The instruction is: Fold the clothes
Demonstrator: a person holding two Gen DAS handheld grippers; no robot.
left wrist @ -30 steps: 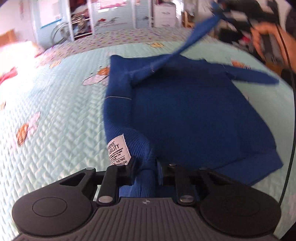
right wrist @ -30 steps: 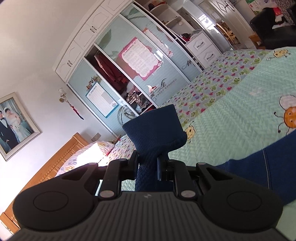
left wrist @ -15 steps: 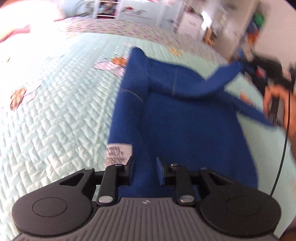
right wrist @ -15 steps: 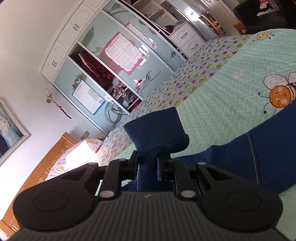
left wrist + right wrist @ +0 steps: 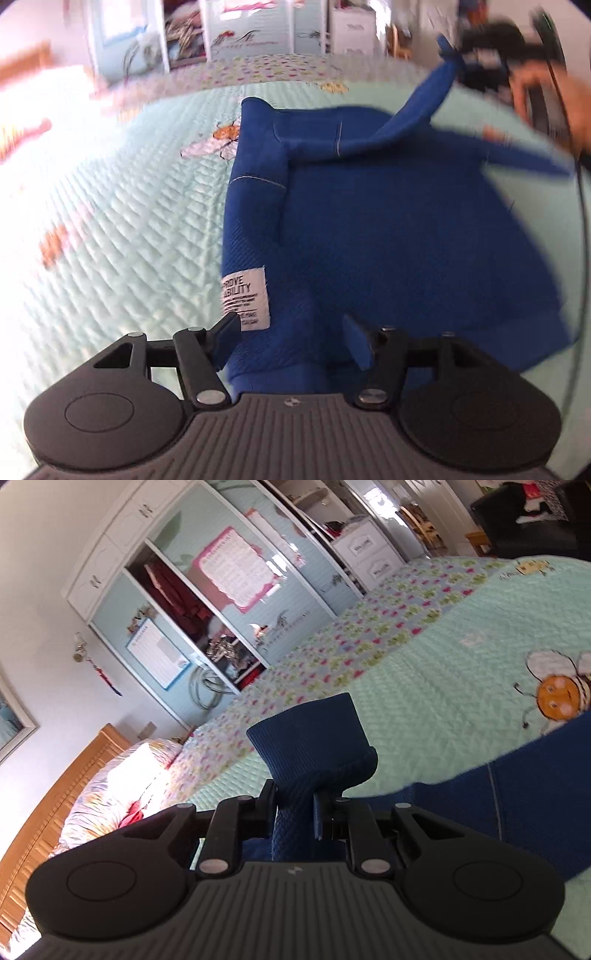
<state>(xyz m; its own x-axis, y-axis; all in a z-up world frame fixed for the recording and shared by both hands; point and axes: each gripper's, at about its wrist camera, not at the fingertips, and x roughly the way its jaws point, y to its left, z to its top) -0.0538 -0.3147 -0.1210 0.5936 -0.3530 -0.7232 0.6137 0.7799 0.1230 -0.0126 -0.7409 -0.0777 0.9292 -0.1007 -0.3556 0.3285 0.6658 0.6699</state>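
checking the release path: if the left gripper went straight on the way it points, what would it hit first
Most likely the blue knit sweater itself: the left gripper, jaws opening, already has its folded edge between them, with the mint quilted bedspread underneath. Depth is unclear.

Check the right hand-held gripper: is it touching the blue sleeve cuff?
Touching. The right wrist view shows the right hand-held gripper with both fingers pressed against the gathered sleeve cuff, which flares out past the tips above the bedspread.
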